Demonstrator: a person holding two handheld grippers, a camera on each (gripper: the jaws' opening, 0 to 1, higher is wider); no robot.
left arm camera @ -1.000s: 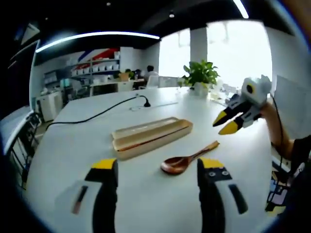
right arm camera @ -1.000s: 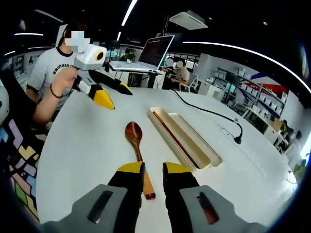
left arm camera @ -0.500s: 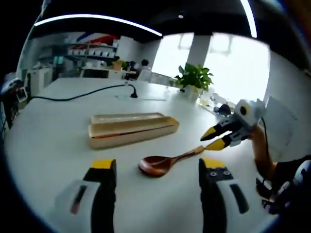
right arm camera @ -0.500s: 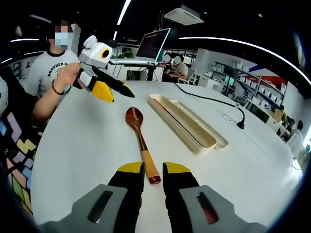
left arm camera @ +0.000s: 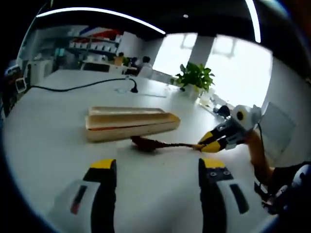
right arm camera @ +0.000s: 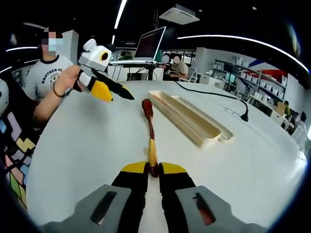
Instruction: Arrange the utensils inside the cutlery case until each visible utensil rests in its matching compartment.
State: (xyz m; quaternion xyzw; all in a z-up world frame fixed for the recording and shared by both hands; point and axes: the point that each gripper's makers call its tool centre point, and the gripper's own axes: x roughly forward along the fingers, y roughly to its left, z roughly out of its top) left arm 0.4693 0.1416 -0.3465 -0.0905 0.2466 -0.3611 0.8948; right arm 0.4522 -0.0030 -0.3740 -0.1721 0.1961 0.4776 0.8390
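Note:
A beige cutlery case (left arm camera: 129, 124) lies open on the white table (left arm camera: 43, 145), with a thin red-brown piece along one compartment (right arm camera: 167, 104). My right gripper (right arm camera: 153, 169) is shut on the handle end of a wooden spoon (right arm camera: 148, 124). The spoon is turned on edge, and its bowl (left arm camera: 142, 142) points at the case's near side. From the left gripper view the right gripper (left arm camera: 210, 144) comes in from the right, holding the spoon's handle. My left gripper (left arm camera: 156, 167) hovers open over the table in front of the spoon, and the left gripper (right arm camera: 108, 89) also appears beside the bowl.
A black cable (left arm camera: 73, 86) runs across the table behind the case to a plug (right arm camera: 244, 116). A potted plant (left arm camera: 196, 77) stands at the far edge. A person's hand (right arm camera: 68, 80) holds the left gripper. An open laptop (right arm camera: 150, 46) sits at the far end.
My right gripper has shut on the spoon's handle and turned the spoon on edge, off its flat rest. The bowl now sits closer to the case.

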